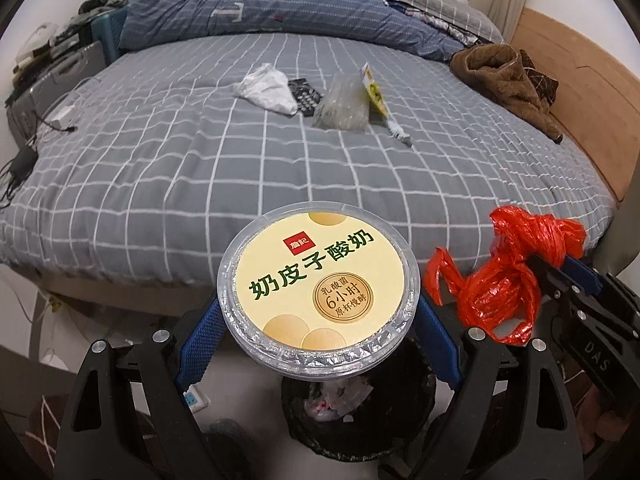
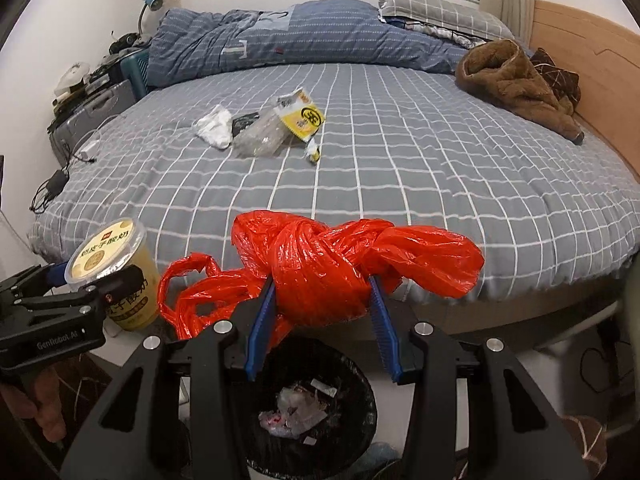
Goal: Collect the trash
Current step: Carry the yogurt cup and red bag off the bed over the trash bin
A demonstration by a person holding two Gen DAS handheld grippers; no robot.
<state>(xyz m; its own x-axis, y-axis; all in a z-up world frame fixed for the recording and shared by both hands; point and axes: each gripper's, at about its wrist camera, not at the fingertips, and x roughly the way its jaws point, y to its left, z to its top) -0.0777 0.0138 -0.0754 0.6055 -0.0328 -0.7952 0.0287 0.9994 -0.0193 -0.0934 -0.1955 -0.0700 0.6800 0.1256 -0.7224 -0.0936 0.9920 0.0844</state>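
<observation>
My left gripper (image 1: 320, 312) is shut on a sealed yoghurt cup (image 1: 318, 292) with a cream-yellow lid, blue pads on both its sides. My right gripper (image 2: 322, 284) is shut on a knotted red plastic bag (image 2: 340, 256); its loose handles hang to the left. Both are held over a black-lined trash bin (image 2: 354, 364) on the floor, with crumpled wrappers inside. On the bed further off lie a crumpled white paper (image 2: 214, 126), a black packet (image 1: 306, 94), a clear plastic bag (image 2: 260, 136) and a yellow wrapper (image 2: 300, 116).
The grey checked bed (image 2: 400, 168) fills the view beyond the bin. A blue quilt (image 2: 280, 36) and a brown garment (image 2: 516, 80) lie at its far side, by a wooden headboard (image 2: 592, 52). A suitcase (image 2: 96, 112) and cables (image 2: 56, 184) are at the left.
</observation>
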